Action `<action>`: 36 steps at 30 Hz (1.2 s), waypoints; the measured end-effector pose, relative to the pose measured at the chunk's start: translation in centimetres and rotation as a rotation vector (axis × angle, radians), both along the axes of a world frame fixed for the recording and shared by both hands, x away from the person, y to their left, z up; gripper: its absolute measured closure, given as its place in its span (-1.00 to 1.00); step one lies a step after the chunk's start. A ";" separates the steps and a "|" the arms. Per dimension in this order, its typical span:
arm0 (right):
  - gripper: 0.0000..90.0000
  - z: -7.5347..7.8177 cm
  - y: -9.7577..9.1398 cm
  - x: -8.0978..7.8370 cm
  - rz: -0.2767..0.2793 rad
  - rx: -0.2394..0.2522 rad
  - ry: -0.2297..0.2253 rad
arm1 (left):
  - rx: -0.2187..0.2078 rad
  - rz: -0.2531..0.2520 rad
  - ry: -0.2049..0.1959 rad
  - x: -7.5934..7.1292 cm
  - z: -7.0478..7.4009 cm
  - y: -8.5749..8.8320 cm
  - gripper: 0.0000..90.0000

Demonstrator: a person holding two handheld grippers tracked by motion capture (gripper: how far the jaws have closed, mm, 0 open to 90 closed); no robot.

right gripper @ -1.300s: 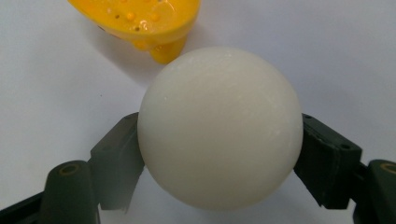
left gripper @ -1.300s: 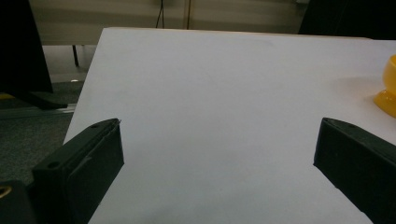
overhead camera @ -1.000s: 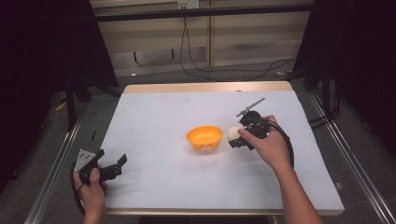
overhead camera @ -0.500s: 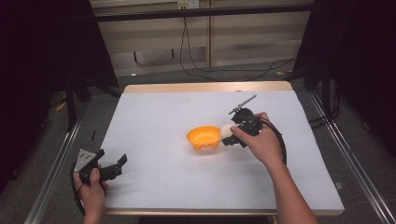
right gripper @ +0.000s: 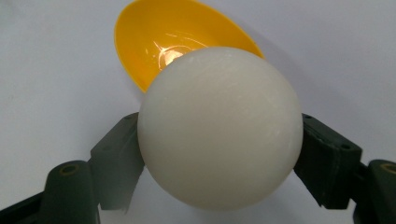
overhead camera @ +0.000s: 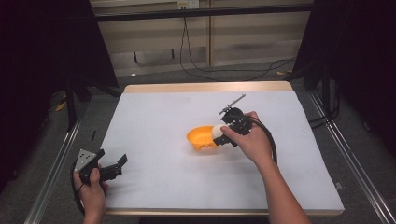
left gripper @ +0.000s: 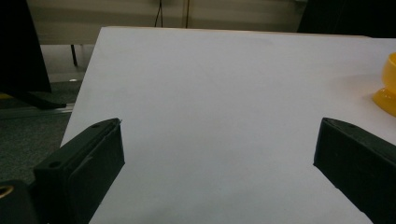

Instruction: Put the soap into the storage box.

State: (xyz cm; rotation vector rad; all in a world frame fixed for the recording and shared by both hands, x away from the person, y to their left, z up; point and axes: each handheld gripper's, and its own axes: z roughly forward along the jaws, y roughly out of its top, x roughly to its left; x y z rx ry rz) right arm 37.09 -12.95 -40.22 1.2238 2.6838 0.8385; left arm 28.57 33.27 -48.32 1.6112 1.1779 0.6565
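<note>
The right gripper point(right gripper: 219, 154) clamps a white ball point(right gripper: 219, 126) between both jaws at frame centre, just short of the orange bowl point(overhead camera: 201, 136), presumably its destination; at lower left, the left gripper point(overhead camera: 108, 169) rests spread wide, idle.

Two black jaws set wide apart at the bottom, bare white table point(left gripper: 210, 93) between and beyond. Edge of an orange bowl point(left gripper: 387, 84) at far right. Dark floor point(left gripper: 37, 135) at left.
</note>
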 end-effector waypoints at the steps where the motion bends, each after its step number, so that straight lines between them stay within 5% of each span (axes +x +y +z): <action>1: -0.47 0.0 0.2 0.0 -0.004 0.004 0.003 | 0.006 -0.003 0.001 0.0 0.0 0.1 -0.96; 36: -0.48 -1.2 4.6 2.4 -0.019 -0.021 0.024 | 0.008 -0.008 0.008 0.1 0.0 0.1 -0.96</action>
